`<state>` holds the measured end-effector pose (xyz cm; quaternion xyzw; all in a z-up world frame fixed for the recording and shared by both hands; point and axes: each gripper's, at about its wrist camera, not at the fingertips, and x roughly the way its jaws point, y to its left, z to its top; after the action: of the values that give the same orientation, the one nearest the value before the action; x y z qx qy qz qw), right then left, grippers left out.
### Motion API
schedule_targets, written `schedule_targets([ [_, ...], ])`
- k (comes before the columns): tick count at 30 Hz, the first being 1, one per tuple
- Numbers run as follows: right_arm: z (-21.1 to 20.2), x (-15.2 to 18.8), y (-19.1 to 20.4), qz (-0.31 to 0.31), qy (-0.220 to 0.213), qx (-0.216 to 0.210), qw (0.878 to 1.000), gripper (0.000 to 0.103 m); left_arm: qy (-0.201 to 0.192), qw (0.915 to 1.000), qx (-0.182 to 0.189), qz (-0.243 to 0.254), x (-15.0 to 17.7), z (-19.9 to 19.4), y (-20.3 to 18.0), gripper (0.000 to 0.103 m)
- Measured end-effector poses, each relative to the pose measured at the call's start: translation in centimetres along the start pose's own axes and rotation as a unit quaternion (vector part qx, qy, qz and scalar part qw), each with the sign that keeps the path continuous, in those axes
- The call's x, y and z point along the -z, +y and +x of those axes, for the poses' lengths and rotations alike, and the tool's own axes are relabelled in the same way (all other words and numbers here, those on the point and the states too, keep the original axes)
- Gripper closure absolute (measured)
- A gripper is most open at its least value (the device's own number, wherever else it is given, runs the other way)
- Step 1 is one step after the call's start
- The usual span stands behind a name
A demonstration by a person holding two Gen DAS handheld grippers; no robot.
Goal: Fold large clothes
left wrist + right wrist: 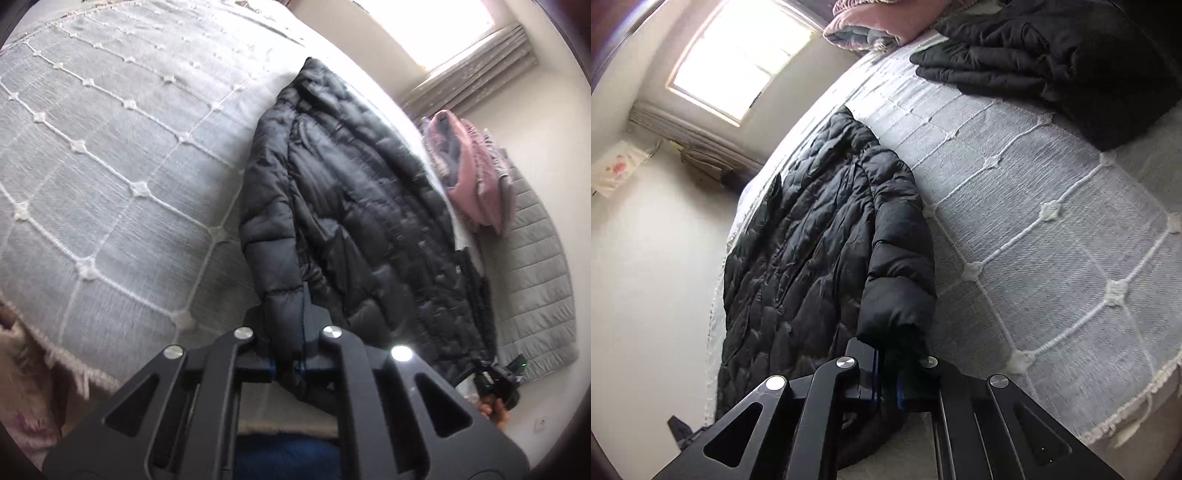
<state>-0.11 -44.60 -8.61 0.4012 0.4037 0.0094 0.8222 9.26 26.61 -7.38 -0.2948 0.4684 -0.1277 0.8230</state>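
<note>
A black quilted puffer jacket (362,206) lies lengthwise on the bed's grey bedspread (110,155). My left gripper (286,350) is shut on a sleeve cuff of the jacket at its near end. In the right wrist view the same jacket (812,258) lies on the bedspread (1052,240), and my right gripper (890,369) is shut on the other sleeve cuff (897,317). The right gripper also shows in the left wrist view (498,380) at the jacket's far corner, held by a hand.
A folded black garment (1052,51) lies at the far end of the bed. A pink and grey pile of clothes (469,173) sits beside it. A window with curtains (738,55) is behind. The bedspread's fringed edge (1126,413) hangs at the side.
</note>
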Motion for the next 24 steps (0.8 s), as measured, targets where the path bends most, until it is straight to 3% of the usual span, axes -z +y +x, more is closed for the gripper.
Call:
schedule_targets([
  [7, -3.6, 1.3, -1.7, 0.031, -0.014, -0.059, 0.998, 0.099, -0.021, 0.9991, 0.033, 0.013, -0.1, -5.4, -1.5, 0.095],
  [12, -8.4, -0.4, 1.2, -0.008, -0.056, -0.097, 0.994, 0.099, -0.067, 0.9951, 0.058, 0.042, -0.9, -9.9, -4.0, 0.096],
  [19, -16.1, -0.8, 4.4, -0.059, -0.116, -0.159, 0.979, 0.099, -0.114, 0.9843, 0.119, 0.063, -0.2, -17.1, -5.4, 0.096],
  [22, -18.3, -1.0, 5.6, -0.081, -0.141, -0.167, 0.972, 0.099, -0.131, 0.9810, 0.124, 0.073, -0.6, -18.0, -5.6, 0.096],
  [24, -18.2, -1.4, 6.3, -0.093, -0.148, -0.165, 0.971, 0.099, -0.128, 0.9833, 0.111, 0.066, -0.8, -17.0, -5.4, 0.096],
])
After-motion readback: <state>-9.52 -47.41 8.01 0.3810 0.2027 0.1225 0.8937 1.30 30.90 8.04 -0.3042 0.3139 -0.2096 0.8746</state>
